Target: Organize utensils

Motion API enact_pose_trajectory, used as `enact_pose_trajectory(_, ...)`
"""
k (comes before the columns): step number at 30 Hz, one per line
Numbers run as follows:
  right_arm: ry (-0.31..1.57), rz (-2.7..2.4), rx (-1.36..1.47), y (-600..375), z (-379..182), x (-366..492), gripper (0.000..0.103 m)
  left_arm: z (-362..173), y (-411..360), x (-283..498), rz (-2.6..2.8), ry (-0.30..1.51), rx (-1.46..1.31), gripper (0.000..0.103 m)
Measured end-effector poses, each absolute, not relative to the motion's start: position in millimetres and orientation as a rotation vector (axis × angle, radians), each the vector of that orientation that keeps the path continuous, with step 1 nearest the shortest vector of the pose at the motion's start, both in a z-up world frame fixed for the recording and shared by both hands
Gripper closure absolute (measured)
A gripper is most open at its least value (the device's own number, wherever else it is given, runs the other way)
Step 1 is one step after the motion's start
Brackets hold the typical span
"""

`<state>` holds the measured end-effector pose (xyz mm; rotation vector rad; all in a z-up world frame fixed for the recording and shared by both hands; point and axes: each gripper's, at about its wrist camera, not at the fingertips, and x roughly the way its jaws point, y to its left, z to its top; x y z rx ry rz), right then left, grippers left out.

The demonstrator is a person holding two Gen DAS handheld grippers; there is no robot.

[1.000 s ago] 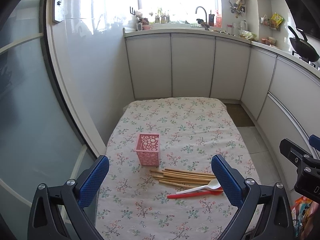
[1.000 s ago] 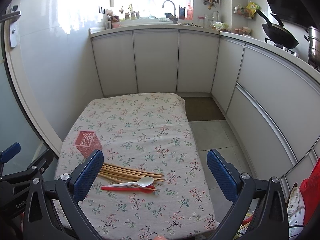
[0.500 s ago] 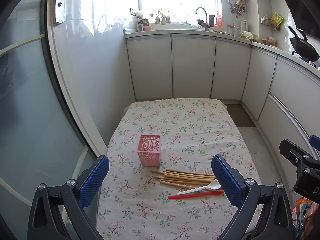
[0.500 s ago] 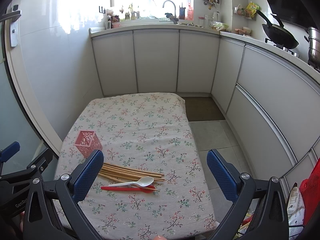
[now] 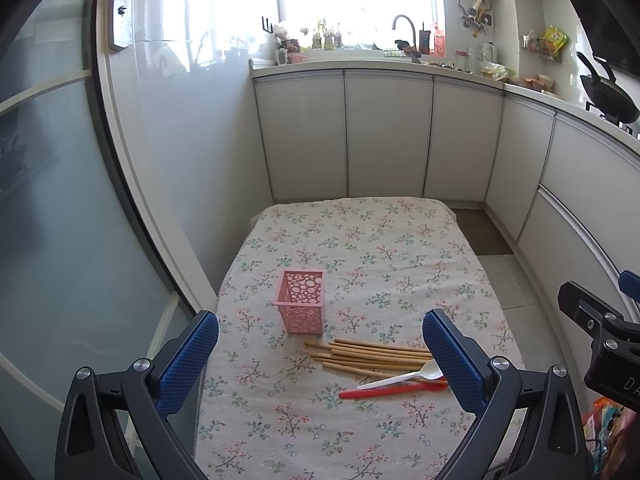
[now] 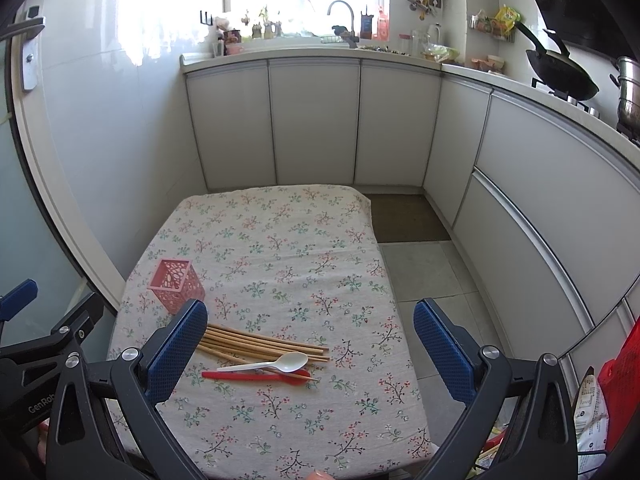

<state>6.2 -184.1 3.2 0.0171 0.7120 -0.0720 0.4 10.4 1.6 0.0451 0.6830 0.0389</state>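
On floral cloth, chopsticks lying crosswise, spoons alongside

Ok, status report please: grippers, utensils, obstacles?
Left gripper open, right gripper open, both empty. Chopsticks, white spoon, red spoon loose beside pink holder. Nothing blocking.

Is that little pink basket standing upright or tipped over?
Upright: the pink basket stands on its base on the tablecloth, open top facing up.

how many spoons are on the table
2. The white spoon lies just in front of the chopsticks, partly over them; the red spoon lies alongside it, nearer the camera. None shows in the pink holder.
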Motion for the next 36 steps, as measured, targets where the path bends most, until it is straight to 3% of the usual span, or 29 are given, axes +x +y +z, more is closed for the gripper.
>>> enact_pose_trajectory(23,0.743,-0.077,0.009,-186,-7,20,0.0,-5,11,13,0.038,0.691,0.055,0.0)
enact_pose_trajectory(28,0.831,-0.086,0.005,-194,-30,52,0.0,-34,10,51,-0.034,0.752,0.084,0.0)
enact_pose_trajectory(36,1.051,-0.067,0.078,-229,-88,124,0.0,-120,-2,122,-0.113,1.047,0.149,0.0)
